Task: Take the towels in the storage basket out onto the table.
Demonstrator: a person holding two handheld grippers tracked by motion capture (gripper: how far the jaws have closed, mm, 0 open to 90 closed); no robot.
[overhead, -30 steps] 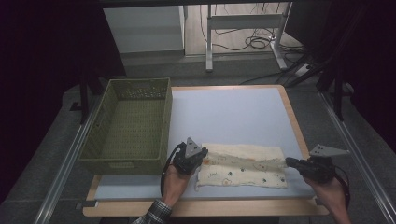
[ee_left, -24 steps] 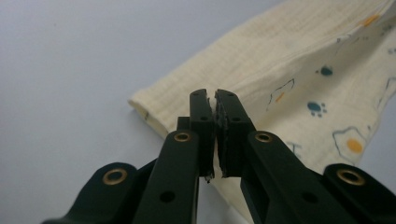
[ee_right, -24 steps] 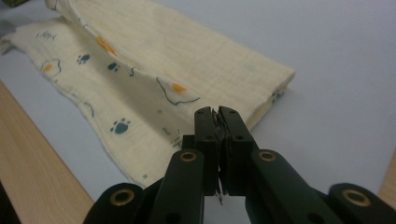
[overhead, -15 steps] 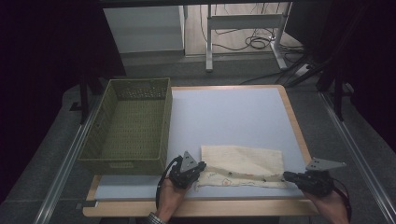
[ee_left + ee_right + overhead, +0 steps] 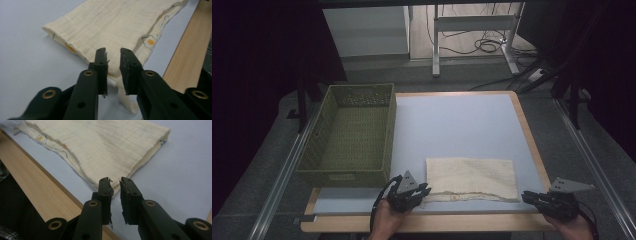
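Both grippers have just been letting go, so here's where it sits. The left gripper (image 5: 113,53) has its jaws parted by a narrow gap, just been opening, and the cloth (image 5: 117,27) corner lies right under and between the tips without being pinched. A loose bit of hem trails back beneath the jaws. The right gripper (image 5: 115,182) is the same story: jaws slightly apart, just been opening, nothing between them, cloth corner just ahead of the tips.

What I'd worry about: the pads look frayed, with little threads hanging off, and the left ones sit so close on the fabric that pulling back could snag the hem and drag the fold open. My guess is the right side is safer since it's already off the cloth.

The cloth itself is cream muslin, crinkly weave, folded into a long rectangle with layered edges. There's a small print near the hem, orange dots with dark outlines, kind of like fried eggs. From the high view it lies flat near the desk's (image 5: 462,125) front edge, between the two grippers. Farther out past the left gripper is the green basket (image 5: 349,135), well apart from the cloth.
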